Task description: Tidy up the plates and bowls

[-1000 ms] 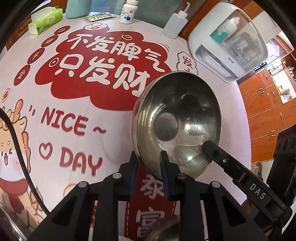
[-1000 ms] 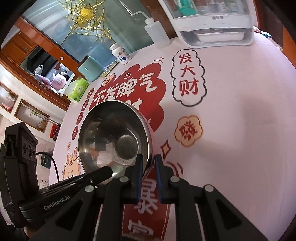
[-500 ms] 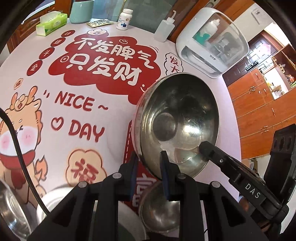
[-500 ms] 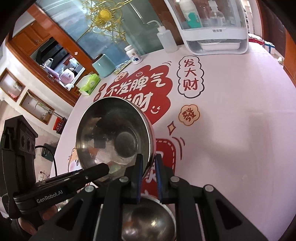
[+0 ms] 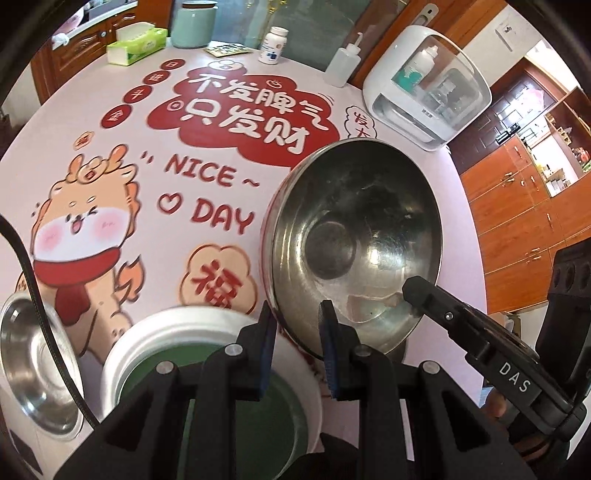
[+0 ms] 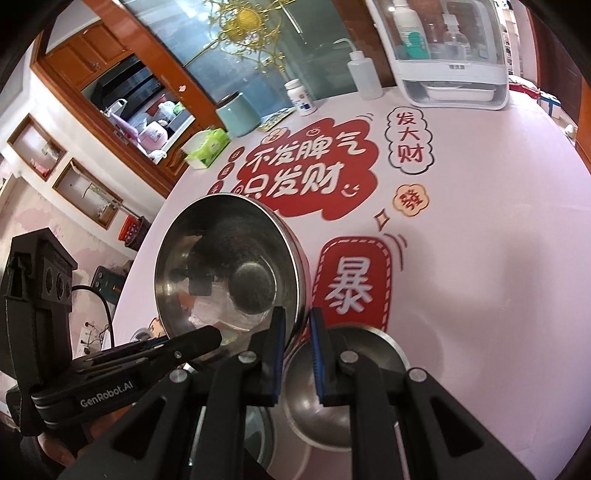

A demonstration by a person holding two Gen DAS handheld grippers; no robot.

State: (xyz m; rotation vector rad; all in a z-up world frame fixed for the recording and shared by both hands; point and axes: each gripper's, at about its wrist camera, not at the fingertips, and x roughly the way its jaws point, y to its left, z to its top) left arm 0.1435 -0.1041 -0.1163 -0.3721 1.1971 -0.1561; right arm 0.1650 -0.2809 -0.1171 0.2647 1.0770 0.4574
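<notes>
A: Two tools, one steel bowl [image 5: 354, 247], held tilted above the bench [image 5: 147, 206]. The left tool [image 5: 295, 325] pinches the bowl's near left rim; the right tool [image 6: 295, 325] pinches the opposite rim.

B: How should the carry go?

A: Probably level and together, so neither rim slips, then down into a matching bowl.

B: What lies around it?

A: Left of the bowl and lower sits another steel bowl [image 5: 33, 365]; nearer, a white dish with a green centre [image 5: 159, 332]. Directly beneath the bowl, a smaller steel bowl [image 6: 332, 398] waits. Behind it stand tissues [image 5: 136, 44], a jar [image 5: 194, 22], a pill bottle [image 5: 273, 44], a squeeze bottle [image 5: 343, 62] and a white cabinet [image 5: 428, 88].

B: Obstacles?

A: Likely only the white dish close by.
</notes>
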